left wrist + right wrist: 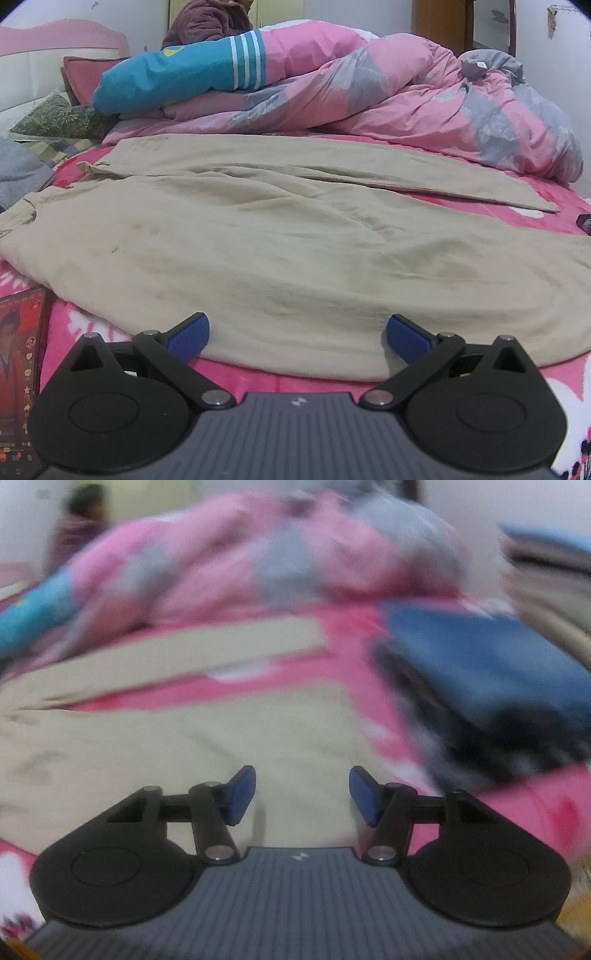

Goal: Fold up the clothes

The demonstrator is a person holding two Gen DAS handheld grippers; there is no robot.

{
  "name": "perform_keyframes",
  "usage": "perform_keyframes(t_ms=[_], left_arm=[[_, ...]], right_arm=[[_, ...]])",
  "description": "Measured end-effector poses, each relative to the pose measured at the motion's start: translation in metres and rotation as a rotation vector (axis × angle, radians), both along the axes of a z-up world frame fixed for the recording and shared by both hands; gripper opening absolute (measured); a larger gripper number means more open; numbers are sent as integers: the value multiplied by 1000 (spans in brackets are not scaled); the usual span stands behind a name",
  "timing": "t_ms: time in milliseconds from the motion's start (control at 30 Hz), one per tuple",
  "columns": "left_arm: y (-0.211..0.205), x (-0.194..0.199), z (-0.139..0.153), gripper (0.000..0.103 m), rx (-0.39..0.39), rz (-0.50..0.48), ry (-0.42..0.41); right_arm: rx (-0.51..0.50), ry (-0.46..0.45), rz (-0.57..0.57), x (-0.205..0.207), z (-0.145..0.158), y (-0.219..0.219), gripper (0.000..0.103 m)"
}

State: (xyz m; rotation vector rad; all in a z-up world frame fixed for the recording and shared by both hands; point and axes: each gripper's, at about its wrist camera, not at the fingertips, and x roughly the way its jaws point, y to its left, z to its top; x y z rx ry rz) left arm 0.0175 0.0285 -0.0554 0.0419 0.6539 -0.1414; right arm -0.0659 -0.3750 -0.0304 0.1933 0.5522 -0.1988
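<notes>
A beige pair of trousers [280, 236] lies spread flat on the pink patterned bed sheet [258, 373], one leg stretching back right. My left gripper [297, 338] stands open just over the garment's near hem, nothing between its blue pads. The right wrist view is blurred by motion. There the same beige trousers [177, 738] fill the lower left, and my right gripper [302, 795] is open above the cloth with an empty gap between its pads.
A rumpled pink and grey duvet [424, 107] is heaped at the back with a blue striped pillow [177, 74] on it. A person [210, 20] sits behind. A phone [18, 369] lies at the near left. A blue and black folded stack [491, 686] sits at the right.
</notes>
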Motion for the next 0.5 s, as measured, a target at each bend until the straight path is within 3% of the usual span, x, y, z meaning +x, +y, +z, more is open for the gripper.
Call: perform_keyframes(t_ms=[133, 200, 300, 500], left_arm=[[0, 3, 2, 103, 5, 5, 23], [1, 4, 2, 103, 3, -2, 28], [3, 4, 0, 103, -1, -12, 19], [4, 5, -2, 103, -5, -19, 9]], right_arm=[[-25, 13, 246, 63, -18, 70, 56], [-37, 63, 271, 87, -31, 74, 55], [43, 60, 157, 78, -32, 12, 49], [-17, 88, -205, 19, -17, -85, 48]])
